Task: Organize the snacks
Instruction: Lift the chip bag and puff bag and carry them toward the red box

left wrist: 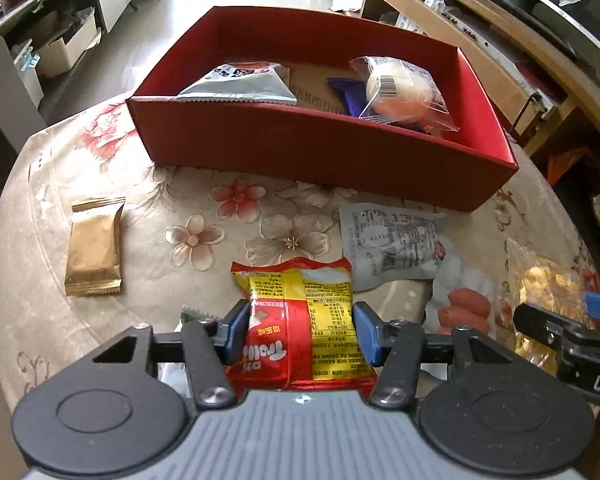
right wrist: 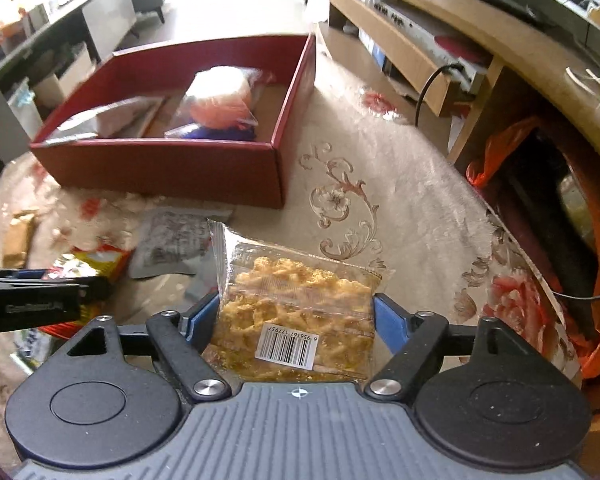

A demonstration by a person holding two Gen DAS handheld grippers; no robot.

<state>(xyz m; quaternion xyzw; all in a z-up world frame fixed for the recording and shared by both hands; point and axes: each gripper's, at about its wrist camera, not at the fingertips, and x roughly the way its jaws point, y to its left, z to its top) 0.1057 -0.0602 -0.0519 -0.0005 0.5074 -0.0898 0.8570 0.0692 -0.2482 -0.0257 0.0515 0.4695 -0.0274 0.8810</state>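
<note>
A red box stands at the far side of the round table and holds a silver packet, a clear-wrapped bun and a blue packet. My left gripper is shut on a red and yellow snack packet, its blue pads pressing both sides. My right gripper is shut on a clear bag of yellow crisps with a barcode. The red box lies ahead and to the left in the right wrist view.
A gold packet lies at the left on the floral tablecloth. A grey printed packet lies below the box. The right gripper's arm shows at the right edge. An orange bag and wooden shelves stand to the right.
</note>
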